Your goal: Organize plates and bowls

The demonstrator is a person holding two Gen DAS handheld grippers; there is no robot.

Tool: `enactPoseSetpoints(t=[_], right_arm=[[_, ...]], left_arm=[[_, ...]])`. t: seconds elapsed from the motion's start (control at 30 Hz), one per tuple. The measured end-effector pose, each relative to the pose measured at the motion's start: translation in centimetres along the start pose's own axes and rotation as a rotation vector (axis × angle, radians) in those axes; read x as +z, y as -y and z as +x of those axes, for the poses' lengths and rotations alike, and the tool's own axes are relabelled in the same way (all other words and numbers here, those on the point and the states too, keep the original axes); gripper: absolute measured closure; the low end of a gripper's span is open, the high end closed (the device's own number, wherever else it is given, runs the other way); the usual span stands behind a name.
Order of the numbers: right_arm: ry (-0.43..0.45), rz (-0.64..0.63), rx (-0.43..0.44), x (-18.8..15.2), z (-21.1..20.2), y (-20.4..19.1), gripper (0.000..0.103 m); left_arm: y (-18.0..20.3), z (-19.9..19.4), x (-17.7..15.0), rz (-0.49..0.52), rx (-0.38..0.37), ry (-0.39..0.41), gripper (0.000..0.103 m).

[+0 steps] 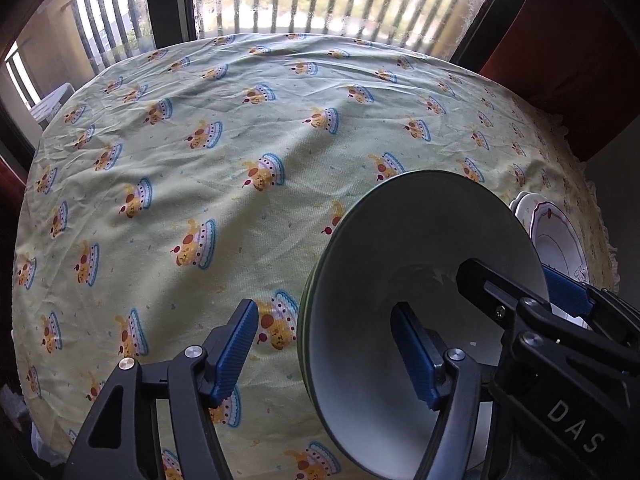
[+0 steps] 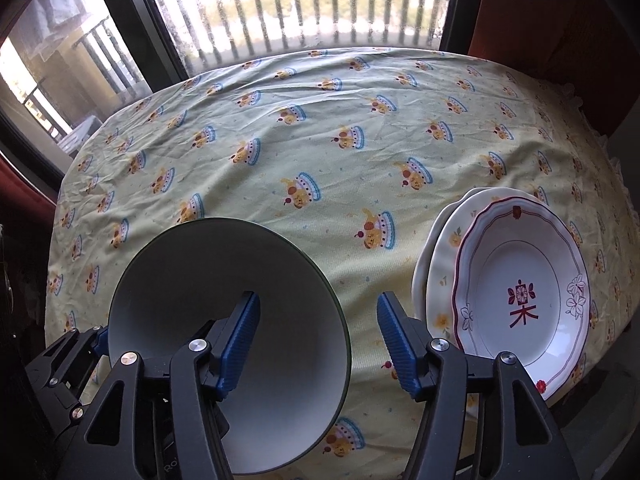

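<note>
Left wrist view: left gripper (image 1: pixel 326 354) jaws spread wide, straddling the near rim of the white bowl with the dark green rim (image 1: pixel 400 264), lower right of frame; one blue pad inside, one outside, neither visibly pressing. Right gripper (image 2: pixel 318 346) also spread, left finger over the bowl's interior, gripping nothing. White scalloped plate with maroon trim (image 2: pixel 520 280) tops a cream floral plate (image 2: pixel 444 256), lower right, on the yellow-green printed tablecloth (image 2: pixel 320 140).
</note>
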State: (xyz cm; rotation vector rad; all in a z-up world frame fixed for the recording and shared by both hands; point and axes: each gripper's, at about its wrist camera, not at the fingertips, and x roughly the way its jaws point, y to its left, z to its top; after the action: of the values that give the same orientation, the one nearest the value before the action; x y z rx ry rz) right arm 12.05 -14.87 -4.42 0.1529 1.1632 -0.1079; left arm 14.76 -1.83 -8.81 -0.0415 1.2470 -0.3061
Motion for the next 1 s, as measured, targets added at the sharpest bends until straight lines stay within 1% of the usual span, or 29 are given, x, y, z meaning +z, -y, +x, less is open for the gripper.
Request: enactPoseSetpoints(t=[0.23,0.3,0.37,0.43,0.5,0.57,0.67,0.87,1.0], right_arm=[[-0.033,0.042,-0.027,-0.2,0.4,0.0,0.038],[-0.032,0.060,-0.058,-0.1,0.6,-0.1,0.036],[-0.027,0.078,-0.073,-0.1,0.6,-0.1,0.032],[-0.031,0.089,-0.084,-0.1,0.7,-0.1,0.032],[-0.036,0.098,-0.086,-0.1,0.7,-0.1,0.031],[-0.037,0.112,-0.072,-0.2,0.6,0.1,0.031],[-0.052,0.132,-0.070,-0.2,0.9,0.4,0.031],[-0.069,0.164,-0.009,-0.3,1.5,1.2,0.031],[-0.072,0.160,0.051,-0.2,2.1,1.7,0.031]], left_arm=[[-0.5,1.0,0.4,0.005,-0.079,-0.021,0.032],[-0.8,1.2,0.6,0.002,-0.104,-0.024,0.032],[-1.1,1.4,0.6,0.001,-0.127,-0.025,0.032],[-1.3,1.5,0.6,0.005,-0.151,-0.032,0.032],[-1.4,1.6,0.6,-0.001,-0.181,-0.047,0.035],[-1.3,1.5,0.6,0.000,-0.210,-0.050,0.045],[-0.9,1.5,0.7,0.013,-0.227,-0.055,0.050],[-0.7,1.6,0.9,0.012,-0.223,-0.056,0.051],[-0.5,1.7,0.9,0.002,-0.205,-0.054,0.050]])
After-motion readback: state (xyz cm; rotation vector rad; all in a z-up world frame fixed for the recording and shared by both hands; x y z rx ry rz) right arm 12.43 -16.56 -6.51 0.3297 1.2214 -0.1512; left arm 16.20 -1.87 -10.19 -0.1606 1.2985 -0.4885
